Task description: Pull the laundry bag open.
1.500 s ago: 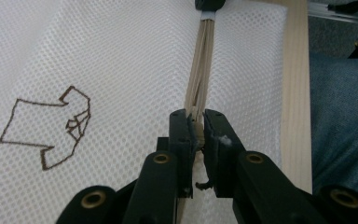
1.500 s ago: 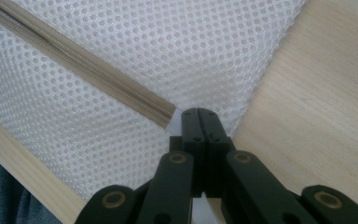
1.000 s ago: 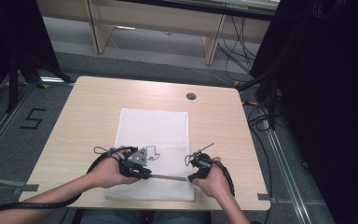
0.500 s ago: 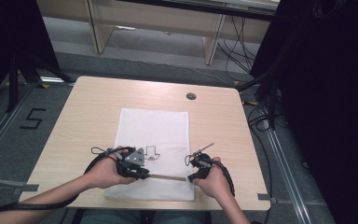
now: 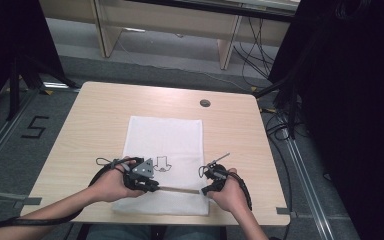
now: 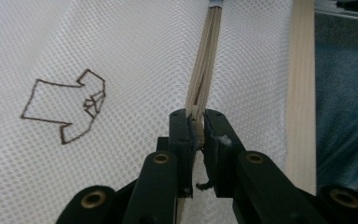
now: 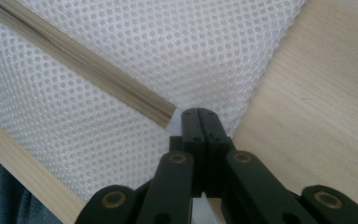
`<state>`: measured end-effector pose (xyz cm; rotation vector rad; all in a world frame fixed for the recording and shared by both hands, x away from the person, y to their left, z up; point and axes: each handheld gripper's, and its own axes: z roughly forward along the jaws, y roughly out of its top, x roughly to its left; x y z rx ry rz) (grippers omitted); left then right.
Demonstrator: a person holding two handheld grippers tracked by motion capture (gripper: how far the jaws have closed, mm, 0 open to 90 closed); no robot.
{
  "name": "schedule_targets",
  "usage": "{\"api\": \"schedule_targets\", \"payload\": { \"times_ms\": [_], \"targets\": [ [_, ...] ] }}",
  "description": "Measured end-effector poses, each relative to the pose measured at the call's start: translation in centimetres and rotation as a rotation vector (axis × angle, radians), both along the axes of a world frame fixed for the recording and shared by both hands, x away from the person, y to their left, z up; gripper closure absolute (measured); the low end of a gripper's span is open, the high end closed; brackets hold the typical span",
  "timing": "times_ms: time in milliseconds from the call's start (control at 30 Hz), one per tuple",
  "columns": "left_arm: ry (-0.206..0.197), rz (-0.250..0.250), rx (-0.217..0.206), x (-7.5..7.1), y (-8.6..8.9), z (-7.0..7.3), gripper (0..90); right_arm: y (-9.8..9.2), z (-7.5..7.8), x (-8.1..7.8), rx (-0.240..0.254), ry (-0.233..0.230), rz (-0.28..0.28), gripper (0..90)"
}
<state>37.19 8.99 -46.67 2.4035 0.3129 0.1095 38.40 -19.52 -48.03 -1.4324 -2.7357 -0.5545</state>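
A white mesh bag (image 5: 164, 140) lies flat on the wooden table (image 5: 100, 115), with a small brown shirt outline (image 6: 65, 106) drawn on it. A beige zipper (image 5: 179, 189) runs along its near edge. My left gripper (image 5: 153, 186) is at the zipper's left part, its jaws shut on the zipper (image 6: 205, 70), whose two halves part slightly just ahead of the left gripper's (image 6: 197, 122) tips. My right gripper (image 5: 206, 190) is at the zipper's right end. In the right gripper view, the right gripper (image 7: 199, 114) pinches the white fabric where the zipper (image 7: 84, 60) stops, near the bag's corner.
The table's near edge (image 6: 300, 84) runs just beside the zipper, with the person's jeans (image 6: 345, 107) beyond it. A round cable hole (image 5: 205, 103) sits at the table's far side. Bare wood (image 7: 317, 102) lies right of the bag. Cables trail on the floor at the right.
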Motion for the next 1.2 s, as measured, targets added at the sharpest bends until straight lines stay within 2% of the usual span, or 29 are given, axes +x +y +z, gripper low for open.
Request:
{"api": "schedule_targets", "payload": {
  "times_ms": [167,200,267,367,433,467,700,867,900,1067,1200],
  "targets": [
    [-0.009,-0.008,0.001,0.0,0.2,0.1,81.7,0.1,0.0,0.0,-0.004,0.003,-0.002,90.0],
    [0.003,0.007,0.001,-0.1,0.2,0.1,81.7,0.0,-0.1,0.0,-0.005,-0.002,0.001,90.0],
    [0.004,0.002,-0.003,0.0,0.3,0.1,81.7,0.0,0.0,0.0,-0.001,0.000,0.000,90.0],
    [0.001,0.006,0.002,0.0,0.4,0.1,81.7,0.0,0.0,0.0,0.000,-0.007,0.008,90.0],
    [-0.010,0.000,0.020,0.1,0.7,0.2,81.7,0.0,0.0,0.0,0.001,-0.007,0.007,90.0],
    [0.002,0.010,0.013,0.0,0.9,0.2,81.7,0.0,-0.1,0.0,0.002,-0.007,0.007,90.0],
    [0.010,0.035,0.005,0.0,2.0,0.2,81.7,0.0,0.0,0.0,0.001,-0.007,0.007,90.0],
    [-0.002,0.026,0.015,-0.2,2.2,0.1,81.7,0.0,0.0,0.0,-0.003,0.000,-0.002,90.0],
    [0.010,0.031,0.007,-0.2,2.2,0.1,81.7,0.0,0.0,0.0,-0.002,0.000,-0.001,90.0],
    [0.002,0.037,0.020,-0.3,2.7,0.2,81.7,0.0,0.0,0.0,0.004,0.005,-0.005,90.0],
    [0.011,0.047,0.008,-0.4,3.2,0.2,81.7,0.0,0.0,0.0,0.002,0.001,0.001,90.0]
  ]
}}
